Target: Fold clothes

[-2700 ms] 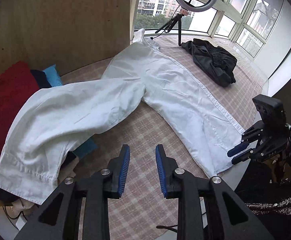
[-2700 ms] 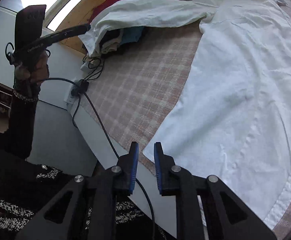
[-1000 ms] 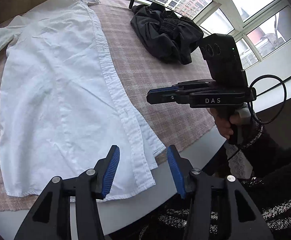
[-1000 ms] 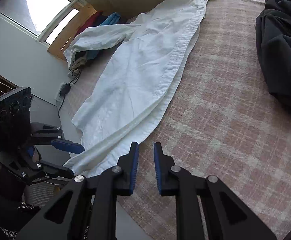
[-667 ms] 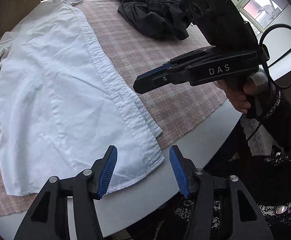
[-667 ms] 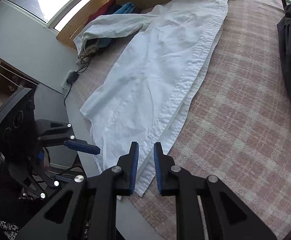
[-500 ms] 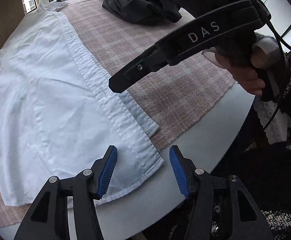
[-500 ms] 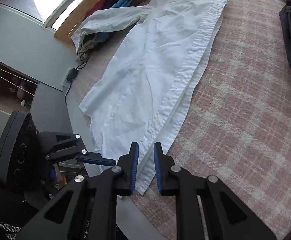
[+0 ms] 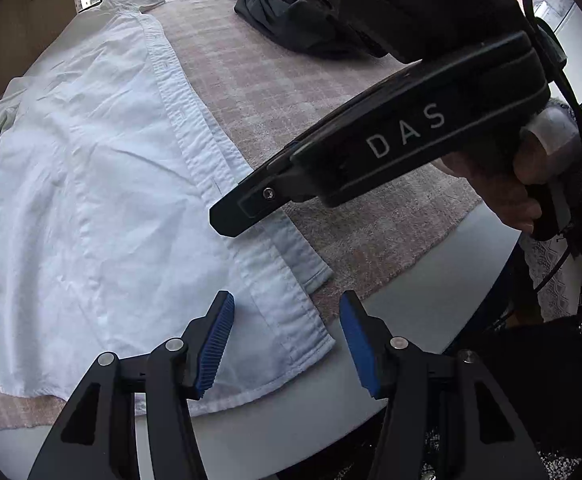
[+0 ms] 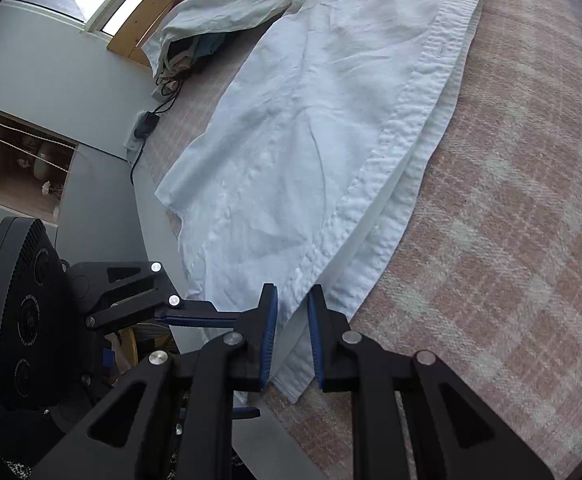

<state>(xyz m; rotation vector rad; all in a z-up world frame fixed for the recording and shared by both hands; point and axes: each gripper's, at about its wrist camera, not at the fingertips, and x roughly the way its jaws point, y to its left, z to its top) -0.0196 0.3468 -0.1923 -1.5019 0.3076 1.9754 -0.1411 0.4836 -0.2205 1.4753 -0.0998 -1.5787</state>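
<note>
A white shirt (image 9: 91, 184) lies flat on the pink plaid cloth (image 9: 259, 80), collar far away, one sleeve draped over a pile at the far left. My left gripper (image 9: 287, 340) is open, its blue pads wide apart just above the near hem corner by the button placket. My right gripper (image 10: 292, 332) hovers over the same placket edge, with a narrow gap between its pads and nothing pinched in them. In the left wrist view the right gripper (image 9: 227, 216) reaches in from the right, its tip over the placket. In the right wrist view the left gripper (image 10: 195, 322) sits close at the left.
A black garment (image 9: 303, 20) is bunched at the far side of the cloth. The grey table edge (image 9: 411, 280) runs just past the hem. Coloured clothes (image 10: 207, 48) lie under the sleeve, with a power strip and cable (image 10: 147, 120) nearby. A hand (image 9: 511, 184) holds the right gripper.
Both grippers have swung over and come down toward the shirt's near hem corner. The right gripper now fills the right of the left wrist view. Neither jaw gap has changed.
</note>
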